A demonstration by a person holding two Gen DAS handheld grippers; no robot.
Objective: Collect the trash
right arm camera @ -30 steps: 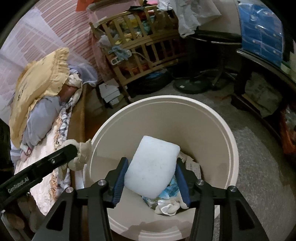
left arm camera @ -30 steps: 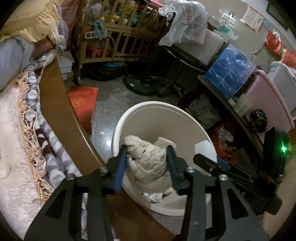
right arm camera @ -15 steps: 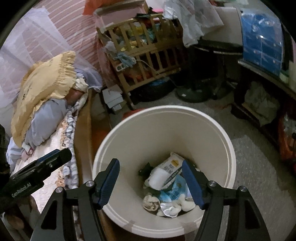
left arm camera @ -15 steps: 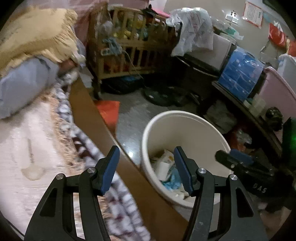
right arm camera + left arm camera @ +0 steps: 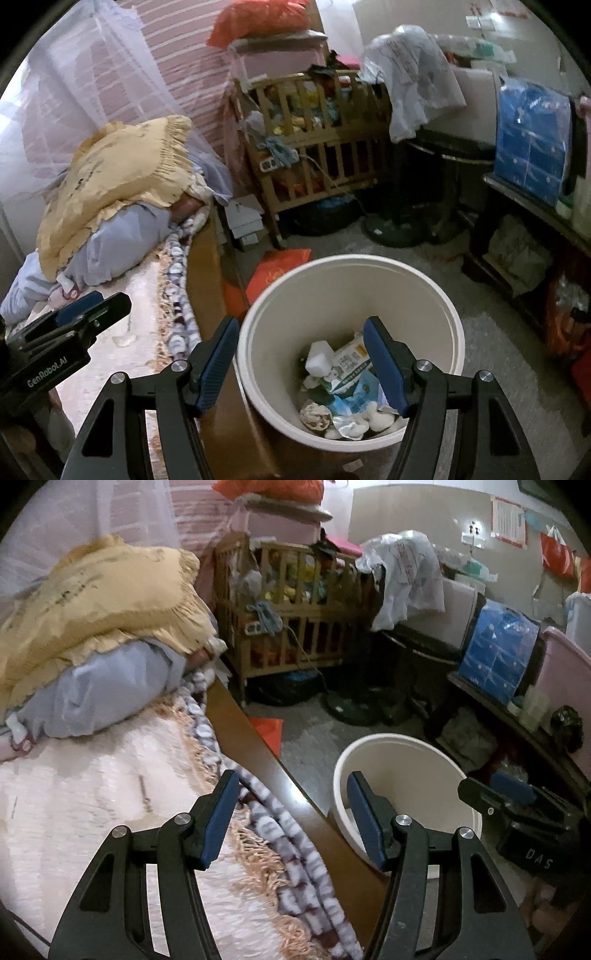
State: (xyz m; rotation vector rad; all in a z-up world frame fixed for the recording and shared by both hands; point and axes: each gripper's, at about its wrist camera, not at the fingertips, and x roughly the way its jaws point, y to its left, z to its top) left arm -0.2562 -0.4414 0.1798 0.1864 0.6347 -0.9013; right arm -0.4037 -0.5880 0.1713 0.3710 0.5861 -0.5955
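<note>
A cream round bin (image 5: 424,291) stands on the floor beside the bed; it also shows in the left wrist view (image 5: 369,746). Inside lie a white foam block (image 5: 319,360), a printed wrapper (image 5: 349,363), blue packaging and crumpled tissues (image 5: 314,413). My right gripper (image 5: 301,360) is open and empty above the bin's near left rim. My left gripper (image 5: 291,814) is open and empty over the bed's wooden edge (image 5: 258,746), left of the bin. Each gripper shows in the other's view: the right one (image 5: 517,812), the left one (image 5: 74,325).
The bed with a pink blanket (image 5: 74,794), fringed throw (image 5: 266,849), yellow pillow (image 5: 96,590) and grey bundle lies left. A wooden crib (image 5: 295,620), fan base (image 5: 351,705), red bag on the floor (image 5: 277,273) and cluttered low shelf (image 5: 517,716) surround the bin.
Both grippers opened and dropped their loads into the bin: the left its crumpled tissue wad, the right its white foam block. Both then drew back; the left swung left over the bed.
</note>
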